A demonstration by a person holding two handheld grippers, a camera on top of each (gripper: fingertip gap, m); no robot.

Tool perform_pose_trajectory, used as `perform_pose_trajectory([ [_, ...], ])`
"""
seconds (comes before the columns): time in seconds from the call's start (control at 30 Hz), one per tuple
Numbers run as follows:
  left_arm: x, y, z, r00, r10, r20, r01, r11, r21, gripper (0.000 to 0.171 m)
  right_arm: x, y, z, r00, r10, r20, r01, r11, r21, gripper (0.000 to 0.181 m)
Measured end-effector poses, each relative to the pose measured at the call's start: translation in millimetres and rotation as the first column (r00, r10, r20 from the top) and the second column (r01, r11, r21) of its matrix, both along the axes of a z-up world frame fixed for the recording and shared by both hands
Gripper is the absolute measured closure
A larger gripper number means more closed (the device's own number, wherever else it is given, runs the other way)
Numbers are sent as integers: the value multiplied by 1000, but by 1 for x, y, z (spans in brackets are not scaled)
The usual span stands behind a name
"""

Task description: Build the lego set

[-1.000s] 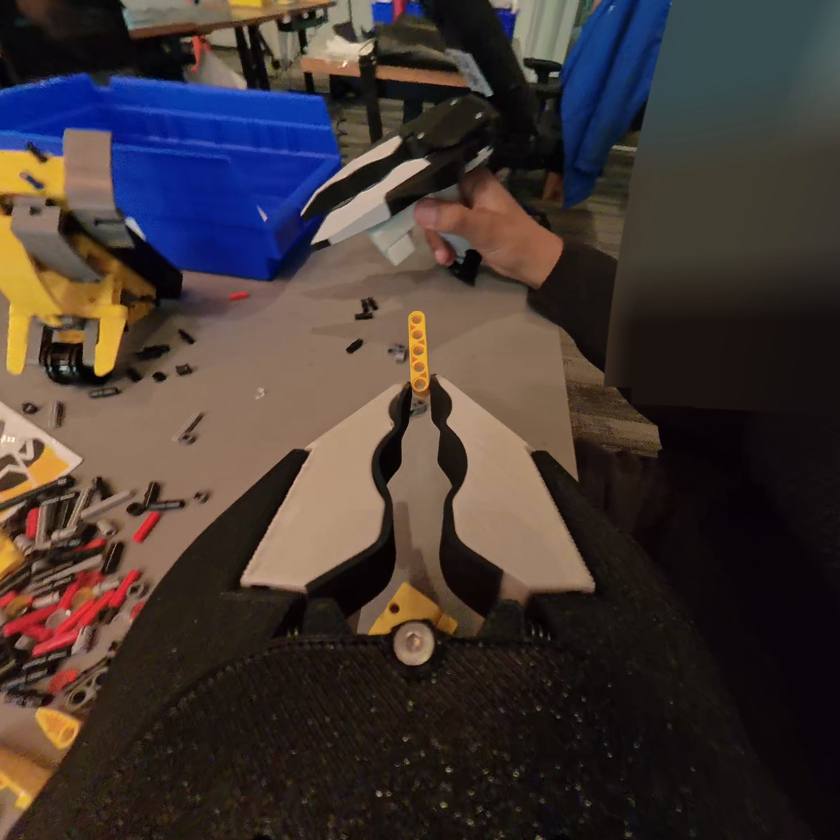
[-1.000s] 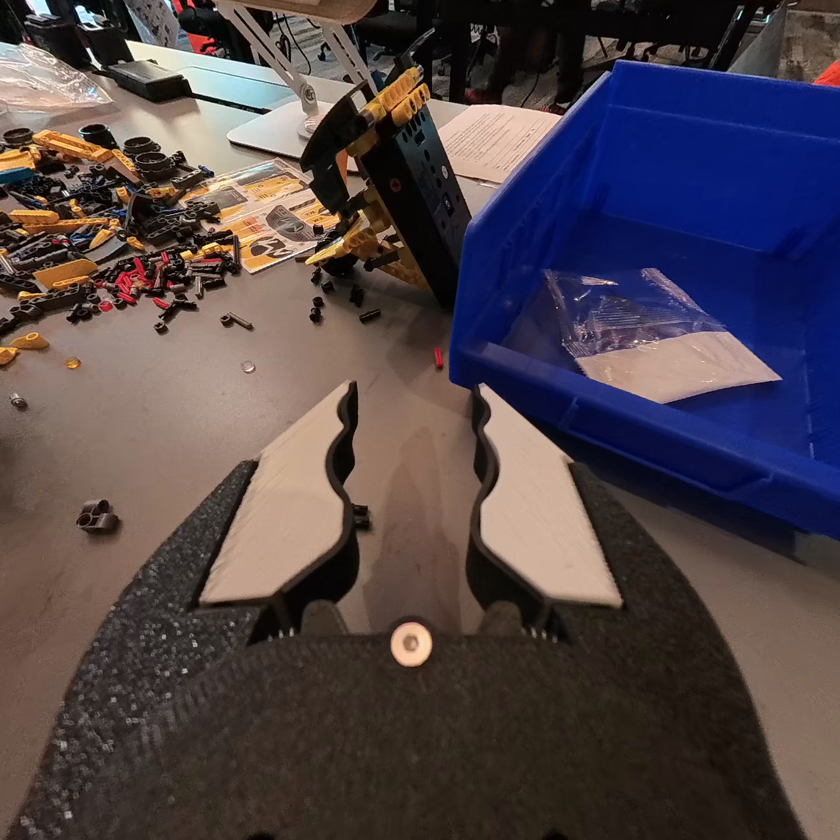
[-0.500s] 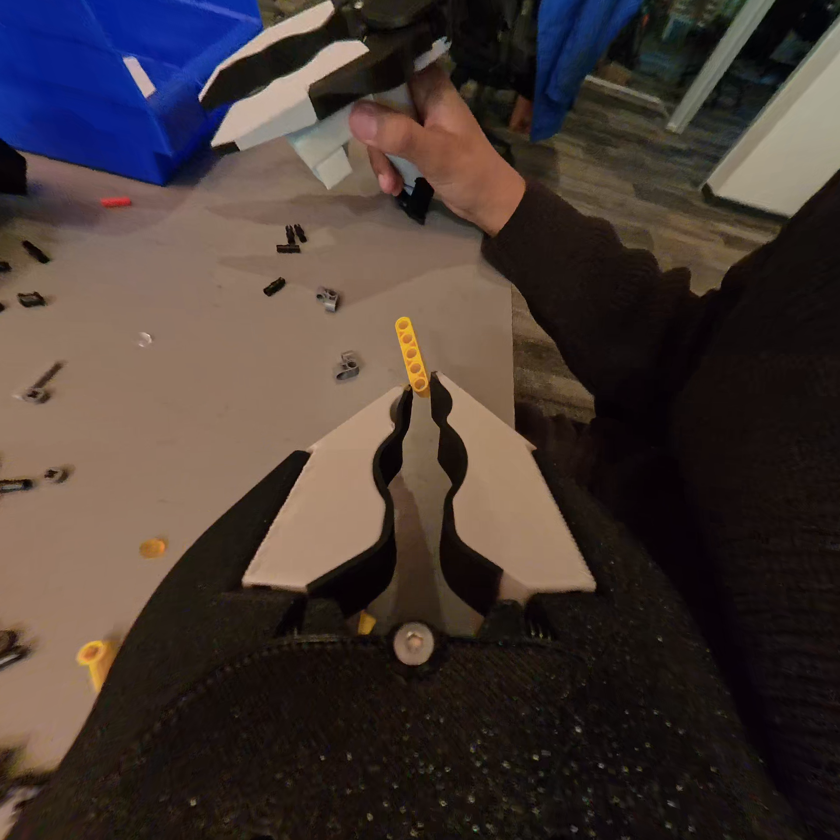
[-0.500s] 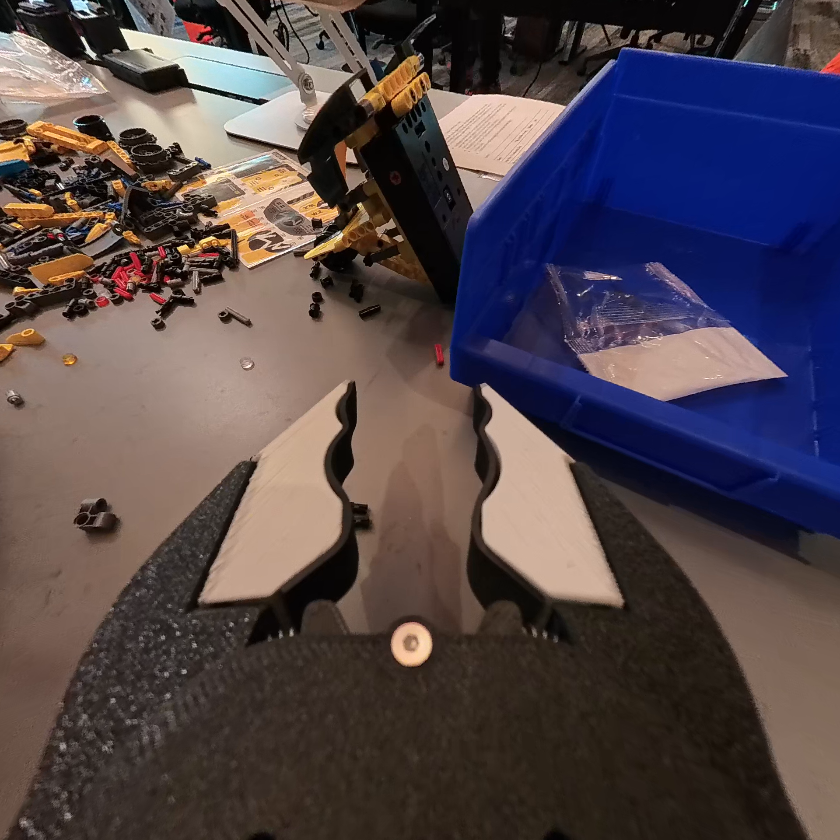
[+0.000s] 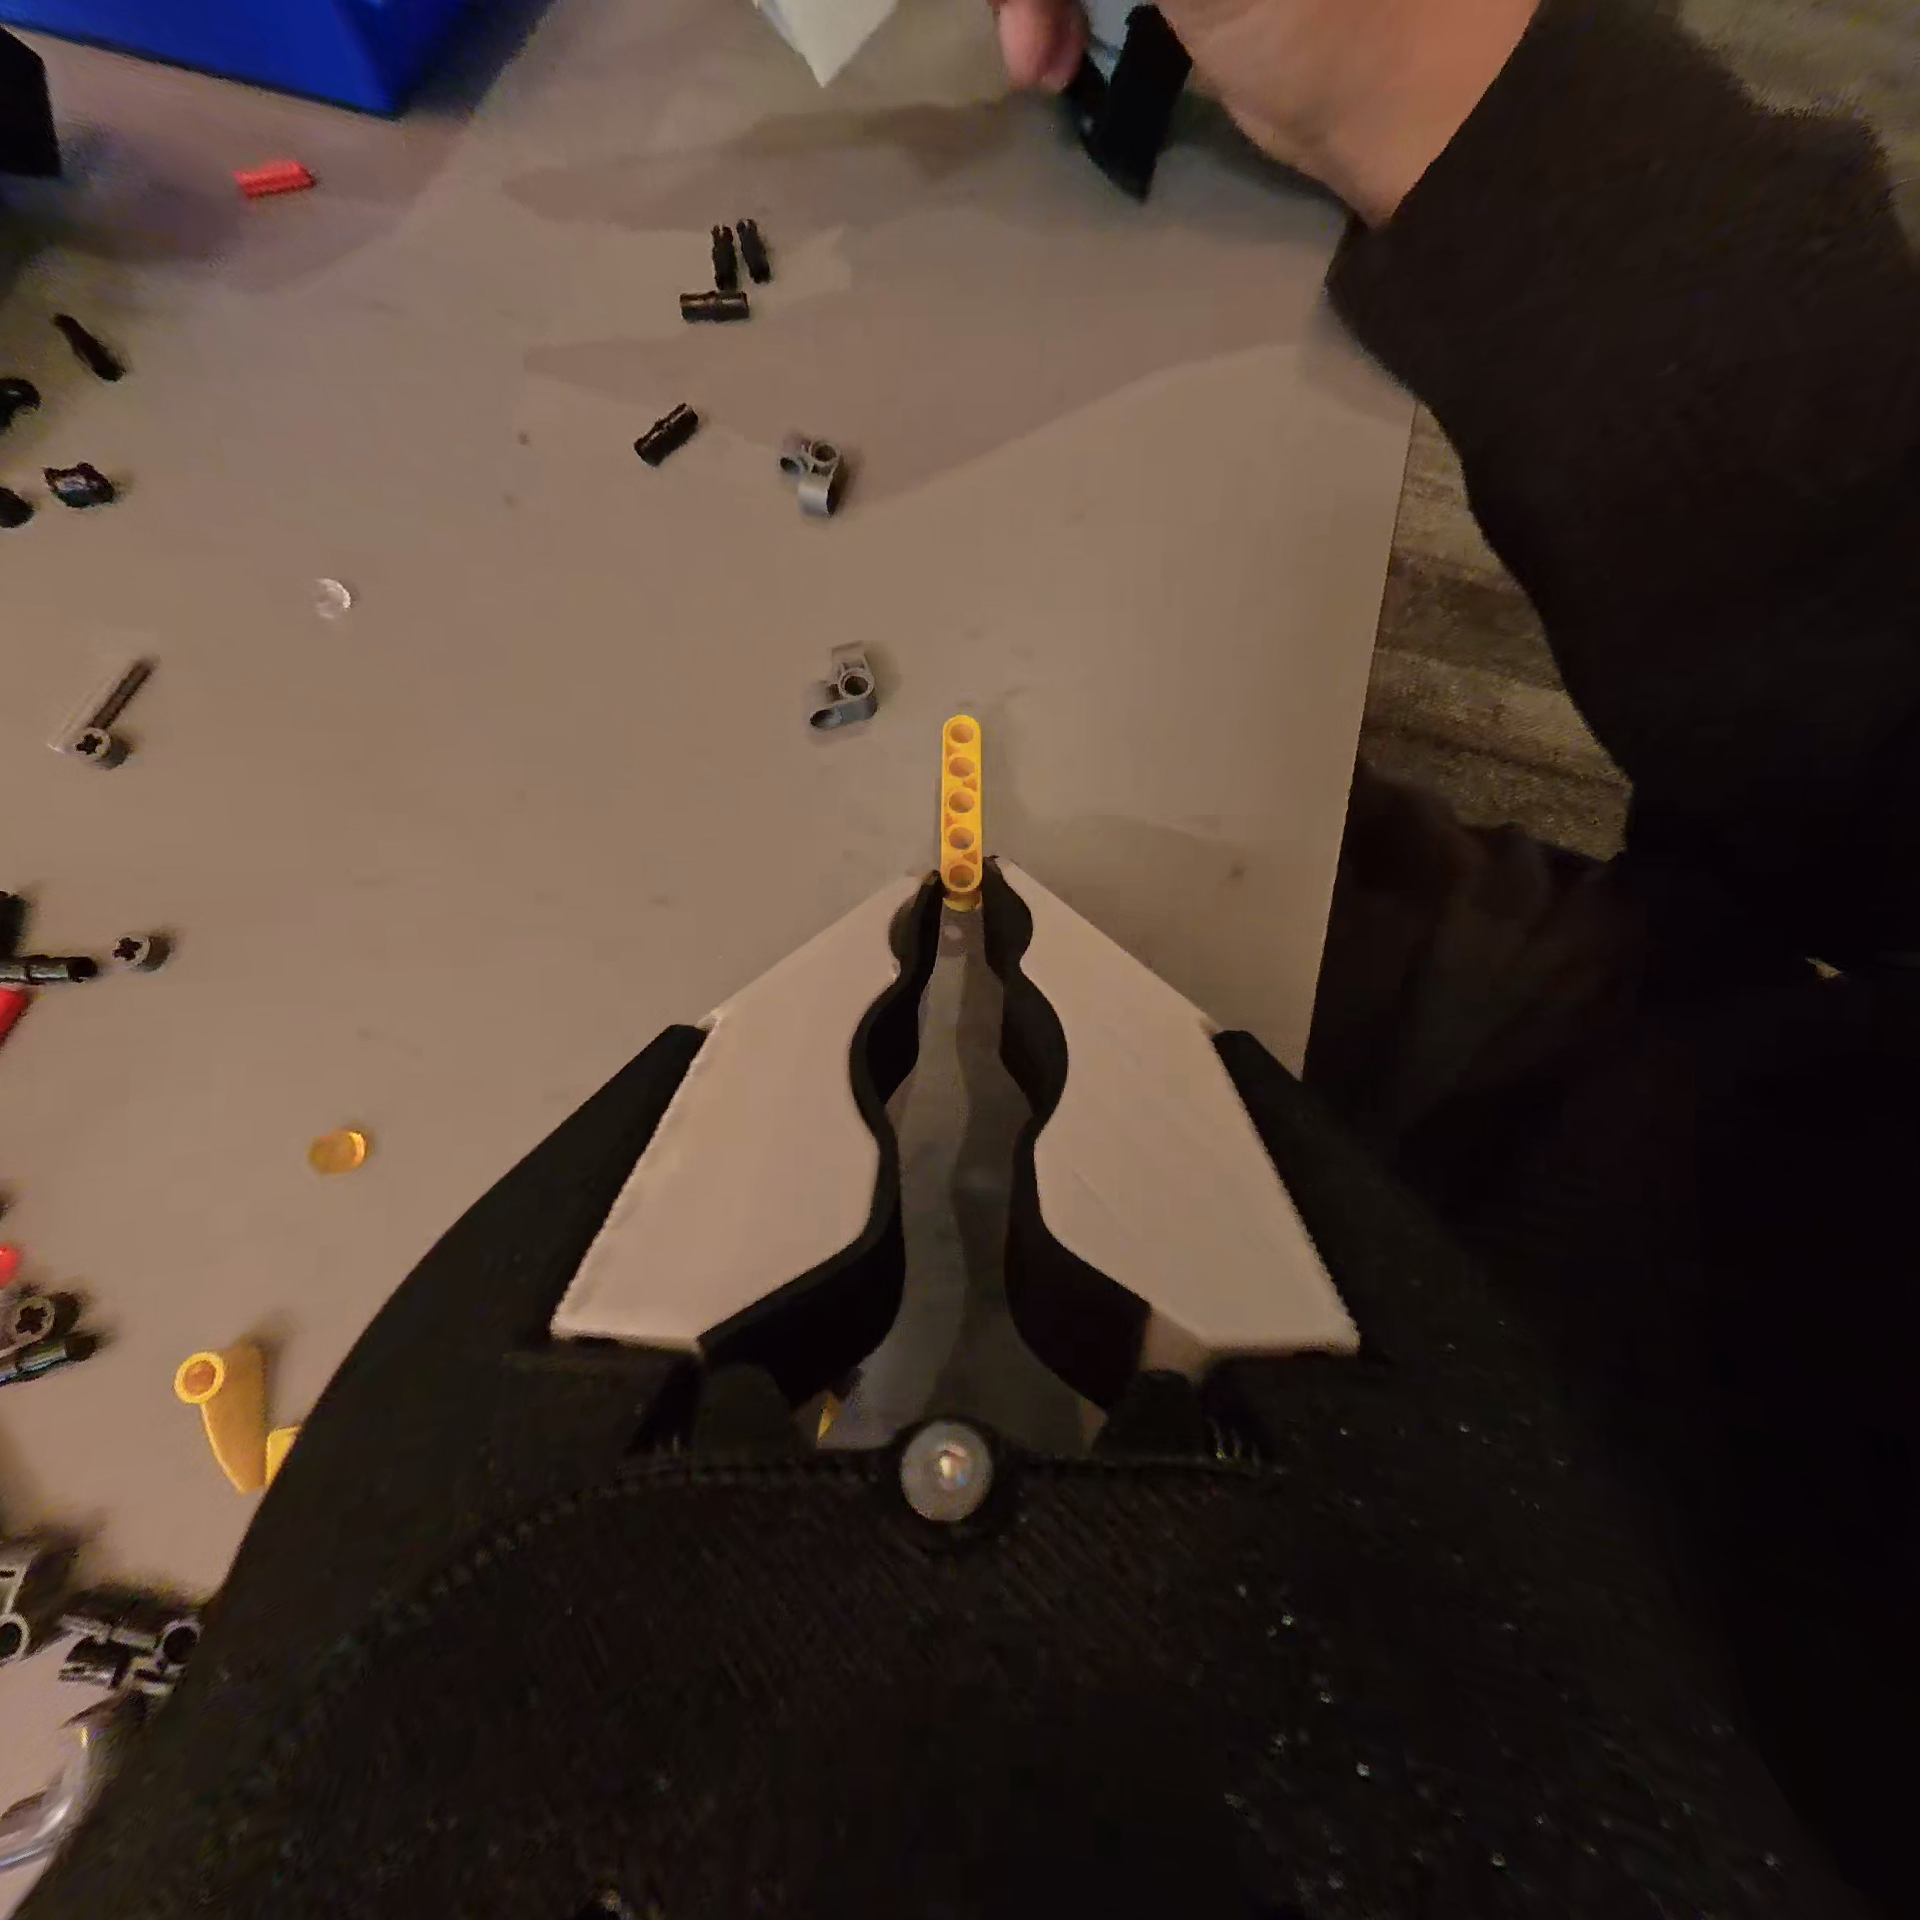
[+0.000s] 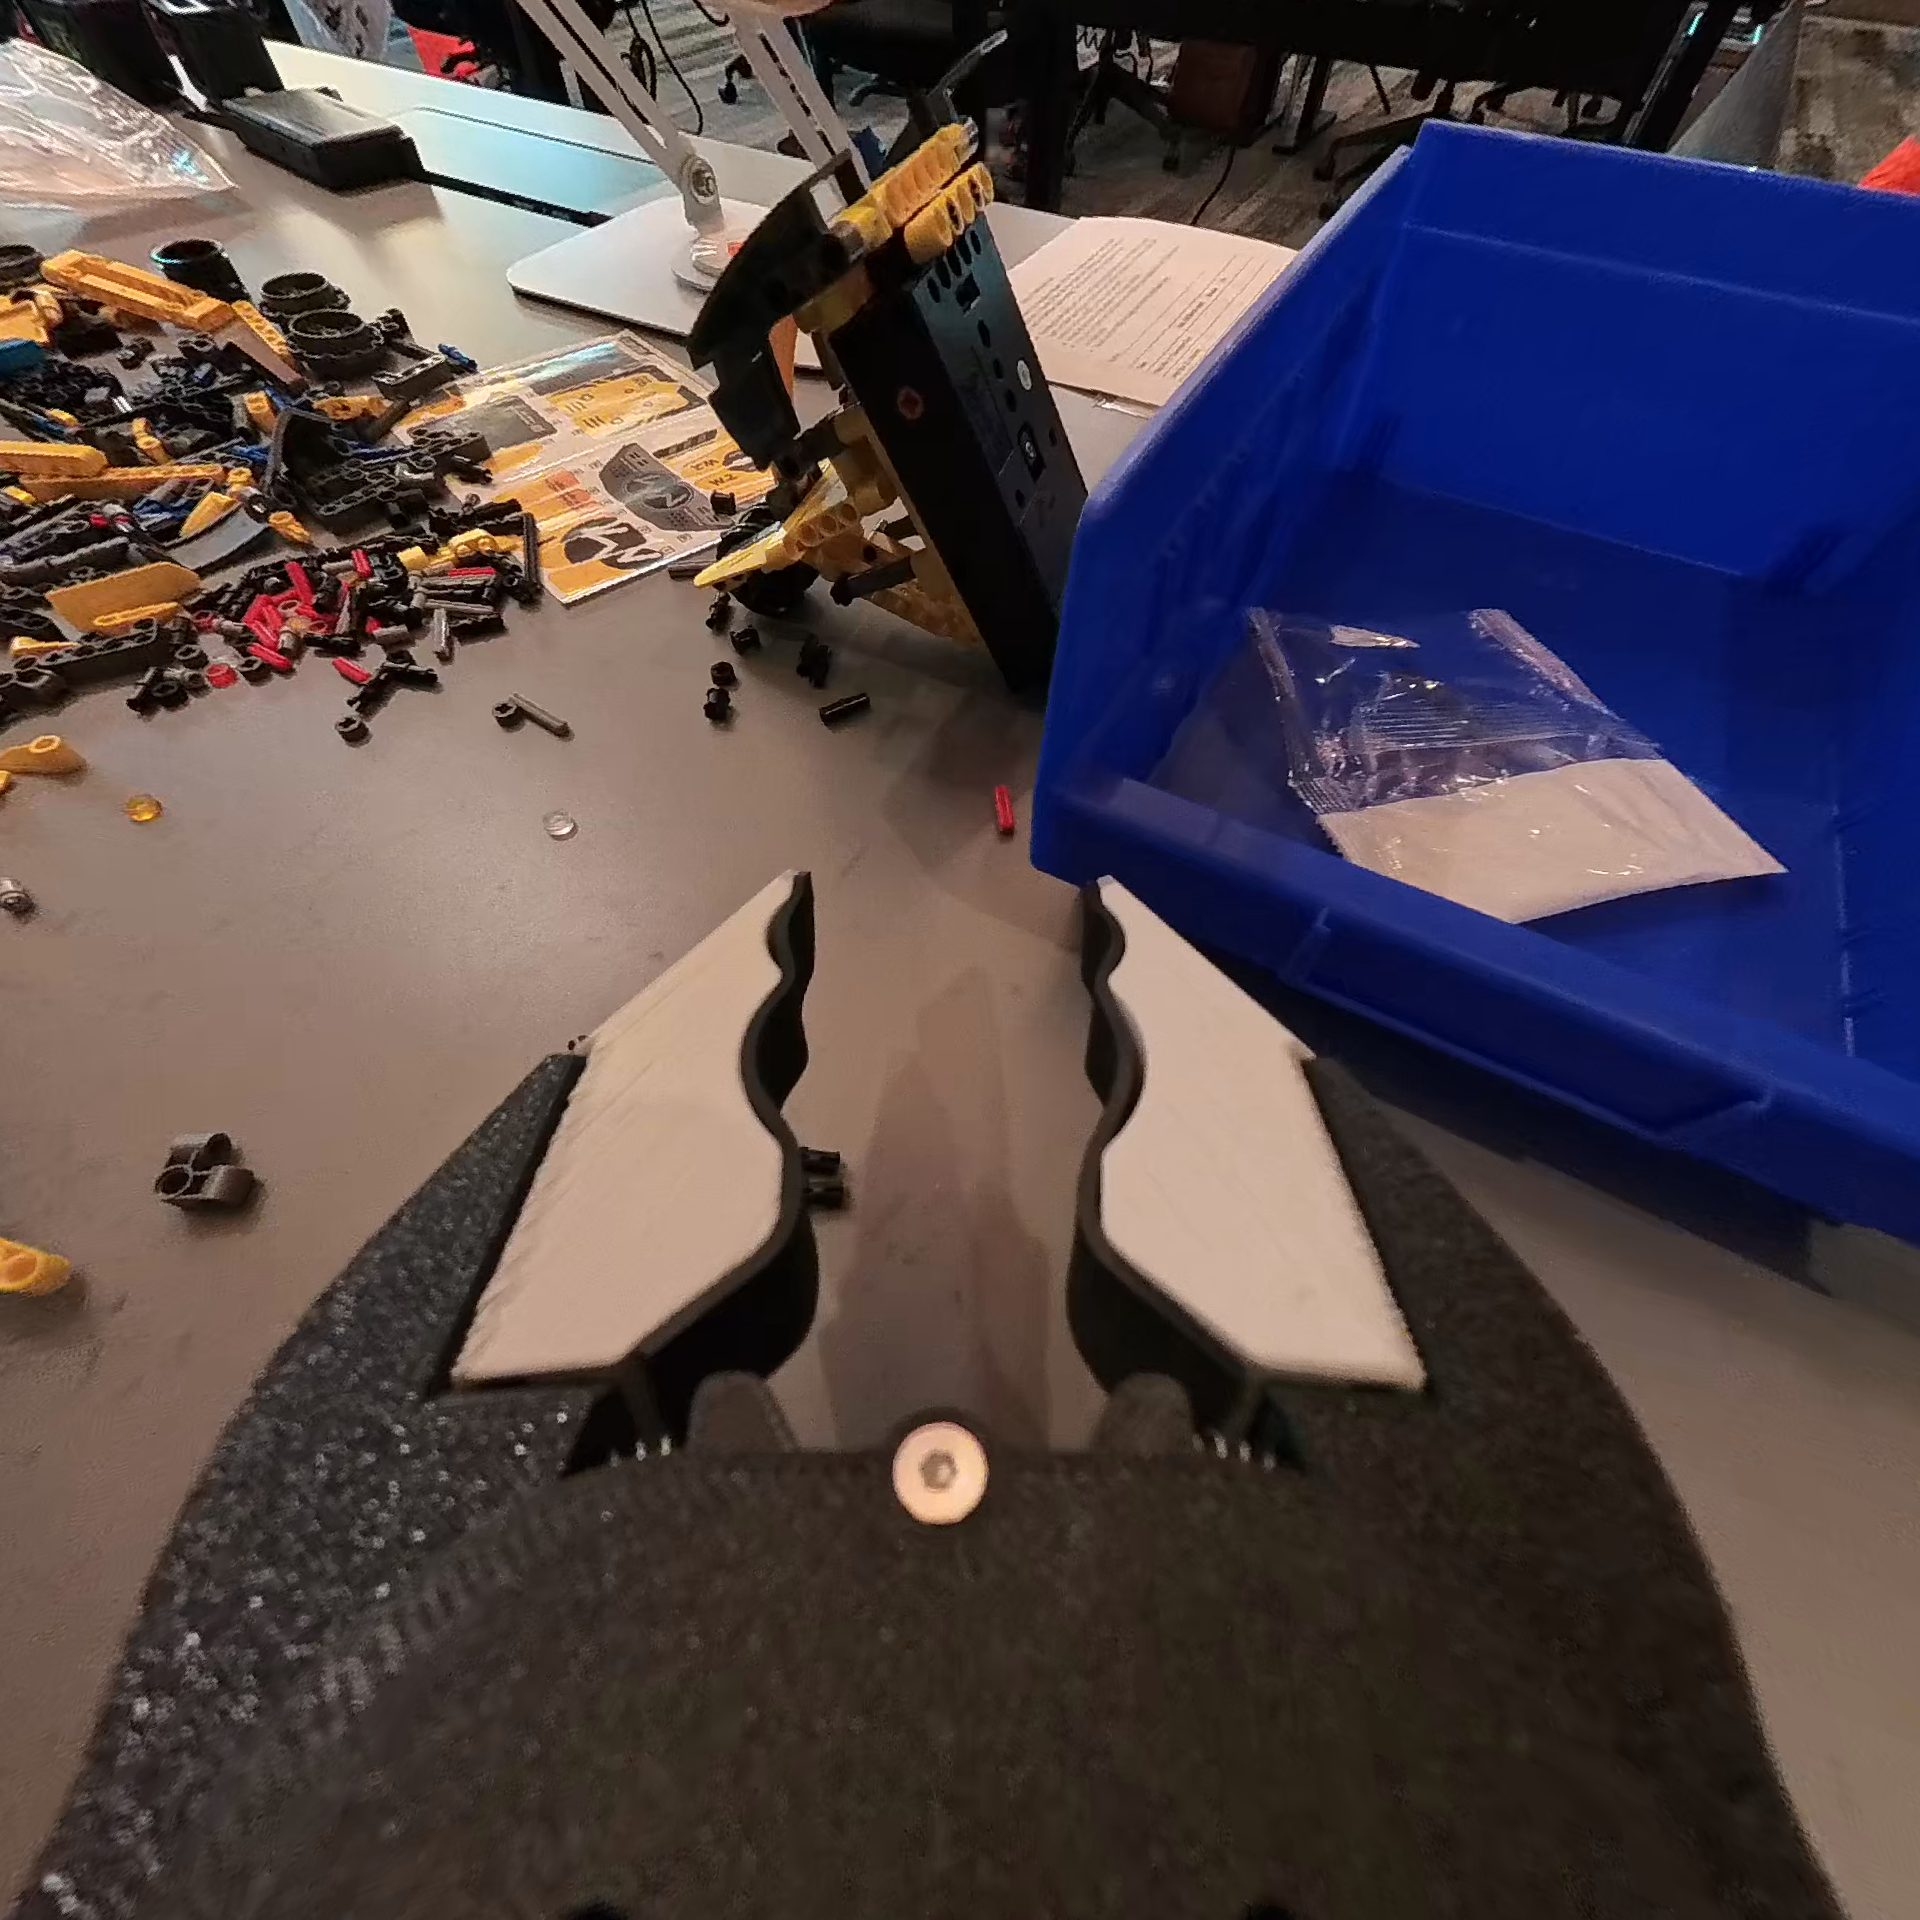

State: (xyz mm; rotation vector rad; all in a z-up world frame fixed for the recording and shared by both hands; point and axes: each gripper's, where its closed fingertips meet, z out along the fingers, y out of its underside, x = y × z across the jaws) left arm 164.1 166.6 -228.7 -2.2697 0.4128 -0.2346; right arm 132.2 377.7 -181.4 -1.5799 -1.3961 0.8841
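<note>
My left gripper (image 5: pixel 961 883) is shut on a thin yellow beam with several holes (image 5: pixel 961 795), which sticks straight out past its tips above the grey table (image 5: pixel 520 831). My right gripper (image 6: pixel 945 899) is open and empty, low over the table beside the blue bin (image 6: pixel 1558 540). The half-built yellow and black model (image 6: pixel 894 416) leans against the bin's left wall. Loose yellow, black and red parts (image 6: pixel 208 520) lie in a heap at the far left. Two grey connectors (image 5: pixel 847 686) lie just beyond the held beam.
A sticker sheet (image 6: pixel 623 468) lies by the model. A clear bag (image 6: pixel 1475 769) lies in the bin. A hand (image 5: pixel 1278 83) and dark sleeve (image 5: pixel 1662 520) fill the left wrist view's right side. The table edge (image 5: pixel 1371 727) runs close to the right of the left gripper. The left gripper's tips are roughly 20 cm from the right gripper's.
The left gripper has swung right and tilted down with the beam; the model and bin have left its view. The right gripper has risen slightly and stays open.
</note>
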Motion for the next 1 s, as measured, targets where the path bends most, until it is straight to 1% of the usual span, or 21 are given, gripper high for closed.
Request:
perform_pose_trajectory([
  [0.2,-11,-1,-7,999,15,-34,-15,1000,-27,166,1,0,2,1000,0,-14,0,1000,2,130],
  [0.43,-21,-5,-7,1000,11,-11,-11,999,-44,166,1,0,3,1000,0,-20,0,1000,6,130],
  [0.57,-21,-4,-7,1000,1,5,-1,999,-39,166,1,0,4,1000,1,-22,-1,1000,6,130],
  [0.77,-18,-4,-7,1000,-19,-9,19,999,-31,153,3,1,9,998,-2,-58,1,1000,-13,130],
  [0.8,-17,-4,-7,1000,-22,-8,21,999,-31,153,5,3,10,998,-14,-66,14,1000,-11,134],
  [0.93,-17,-4,-7,1000,-24,-2,24,999,-33,151,21,21,18,989,-111,-93,118,990,72,145],
  [1.0,-17,-4,-7,1000,-24,2,24,999,-35,151,28,22,7,996,-89,-23,91,991,102,143],
])
